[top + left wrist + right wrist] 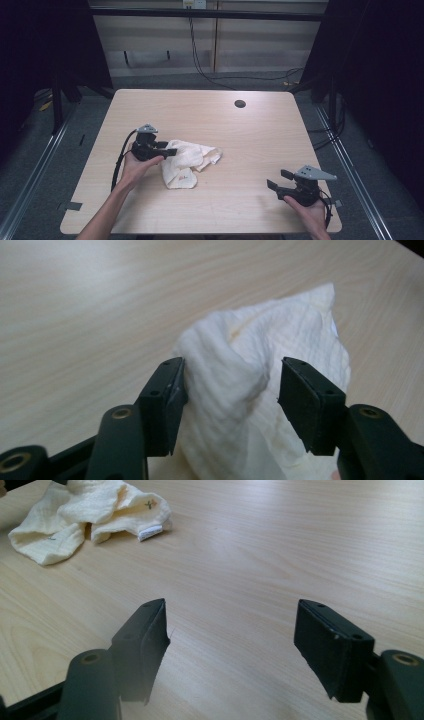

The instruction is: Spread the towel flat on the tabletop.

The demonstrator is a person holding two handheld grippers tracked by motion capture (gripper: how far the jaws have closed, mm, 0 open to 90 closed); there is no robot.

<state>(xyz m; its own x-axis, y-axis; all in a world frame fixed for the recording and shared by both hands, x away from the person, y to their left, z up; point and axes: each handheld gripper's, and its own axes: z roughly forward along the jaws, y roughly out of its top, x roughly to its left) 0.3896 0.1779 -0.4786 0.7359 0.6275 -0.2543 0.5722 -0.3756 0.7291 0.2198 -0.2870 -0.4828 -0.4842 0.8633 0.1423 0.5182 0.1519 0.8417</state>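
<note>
A crumpled cream cloth [192, 160] lies left of the table's middle. My left gripper [172, 148] is at the cloth's left end, pointing right. In the left gripper view a raised fold of the cloth [240, 360] stands between the jaws of the left gripper [230, 382]. The fold brushes the left pad [167, 400], and a gap shows before the right pad [300, 400], so the jaws are open. My right gripper [277, 179] rests near the front right of the table, open, with bare wood between the jaws of the right gripper [230, 630]. The cloth [85, 510] lies far ahead of it, to the left.
The light wooden table [260, 135] has a round cable hole [240, 104] near its far edge. Black cables [200, 60] run over the floor beyond it, and dark curtains hang on both sides. A small white tag [150, 531] shows on the cloth's edge.
</note>
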